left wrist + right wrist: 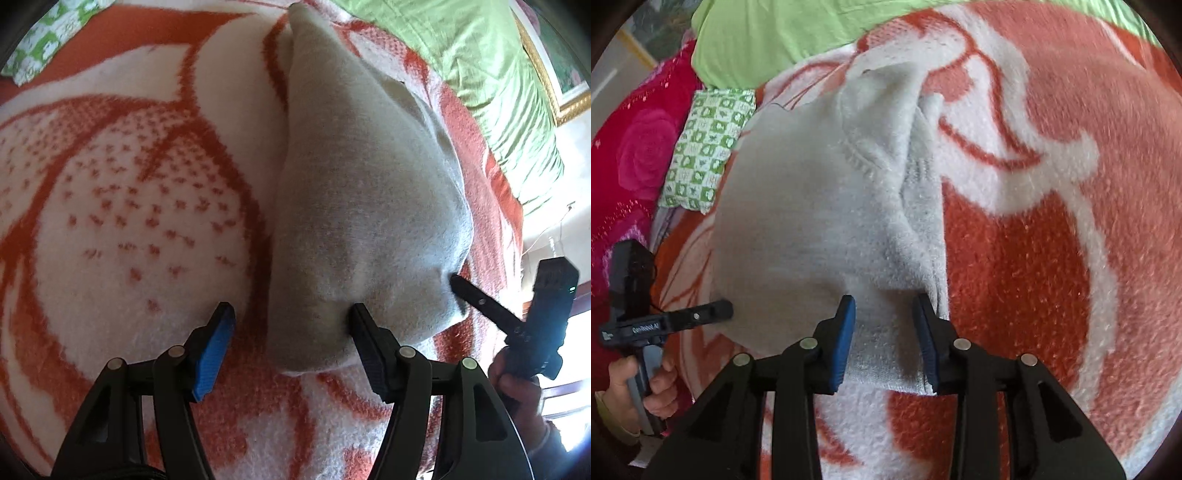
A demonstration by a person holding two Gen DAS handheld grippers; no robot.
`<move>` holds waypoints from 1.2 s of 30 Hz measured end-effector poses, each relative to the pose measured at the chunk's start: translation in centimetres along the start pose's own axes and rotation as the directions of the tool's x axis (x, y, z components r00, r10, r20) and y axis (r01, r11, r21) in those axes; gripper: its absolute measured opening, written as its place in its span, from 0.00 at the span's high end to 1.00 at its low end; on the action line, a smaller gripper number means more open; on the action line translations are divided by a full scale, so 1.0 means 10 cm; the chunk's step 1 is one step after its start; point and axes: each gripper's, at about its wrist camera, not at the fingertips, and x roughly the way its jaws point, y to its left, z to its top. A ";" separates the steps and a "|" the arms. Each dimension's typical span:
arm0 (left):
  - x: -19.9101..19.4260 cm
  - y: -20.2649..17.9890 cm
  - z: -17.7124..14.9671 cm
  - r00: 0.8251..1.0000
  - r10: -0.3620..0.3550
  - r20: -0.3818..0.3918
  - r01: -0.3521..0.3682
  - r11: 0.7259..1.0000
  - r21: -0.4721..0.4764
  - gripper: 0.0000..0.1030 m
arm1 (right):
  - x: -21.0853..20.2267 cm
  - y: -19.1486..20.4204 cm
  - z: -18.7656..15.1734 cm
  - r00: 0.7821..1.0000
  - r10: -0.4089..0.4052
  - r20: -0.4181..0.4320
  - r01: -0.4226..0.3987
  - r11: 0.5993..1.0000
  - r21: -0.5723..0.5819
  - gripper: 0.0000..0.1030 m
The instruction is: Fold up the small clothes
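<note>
Pale grey garment (812, 221) – orange-and-white blanket (1034, 258) – plain green sheet (768, 33), green-checked pillow (705, 147).

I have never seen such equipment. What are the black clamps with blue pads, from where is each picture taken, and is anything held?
No robot: a person holds two hand grippers, each with a camera looking along its fingers. One picture is from the left gripper, the other from the right gripper. A pale grey garment lies on an orange-and-white blanket; a green checked pillow is beyond. Both grippers are open at the garment's near edge; neither holds it. The left picture shows the right hand.
</note>
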 end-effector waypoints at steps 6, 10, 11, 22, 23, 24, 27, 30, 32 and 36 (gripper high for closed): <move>-0.23 -0.13 -0.17 0.995 0.036 0.098 -0.041 0.998 0.054 0.37 | -0.39 0.25 -0.11 0.995 -0.011 0.098 0.017 0.998 -0.063 0.51; -0.37 -0.18 -0.41 0.982 0.074 0.172 -0.088 0.993 0.079 0.34 | -0.61 0.38 -0.25 0.985 -0.032 0.167 0.049 0.994 -0.099 0.40; -0.38 -0.18 -0.46 0.979 0.083 0.186 -0.100 0.992 0.082 0.33 | -0.62 0.41 -0.27 0.985 -0.037 0.170 0.056 0.993 -0.108 0.38; -0.43 -0.33 -1.17 0.948 0.196 0.249 -0.255 0.939 0.230 0.28 | -0.51 0.55 -0.89 0.984 -0.120 0.135 0.144 0.972 -0.186 0.29; -0.43 -0.34 -1.21 0.943 0.209 0.259 -0.272 0.933 0.236 0.26 | -0.51 0.57 -0.94 0.982 -0.126 0.138 0.151 0.969 -0.193 0.28; -0.46 -0.34 -1.28 0.935 0.224 0.274 -0.292 0.926 0.240 0.24 | -0.51 0.59 -0.99 0.981 -0.129 0.143 0.157 0.967 -0.201 0.27; -0.51 -0.36 -1.41 0.922 0.239 0.305 -0.321 0.912 0.256 0.20 | -0.54 0.63 -1.13 0.976 -0.139 0.167 0.173 0.962 -0.211 0.23; -0.59 -0.37 -1.46 0.896 0.285 0.341 -0.380 0.889 0.256 0.18 | -0.58 0.65 -1.18 0.969 -0.150 0.194 0.192 0.957 -0.217 0.19; -0.61 -0.42 -1.41 0.879 0.318 0.355 -0.416 0.876 0.245 0.18 | -0.62 0.68 -1.19 0.967 -0.148 0.209 0.194 0.956 -0.220 0.17; -0.69 -0.52 -1.27 0.851 0.372 0.371 -0.477 0.843 0.248 0.18 | -0.74 0.75 -1.12 0.957 -0.139 0.255 0.198 0.954 -0.223 0.16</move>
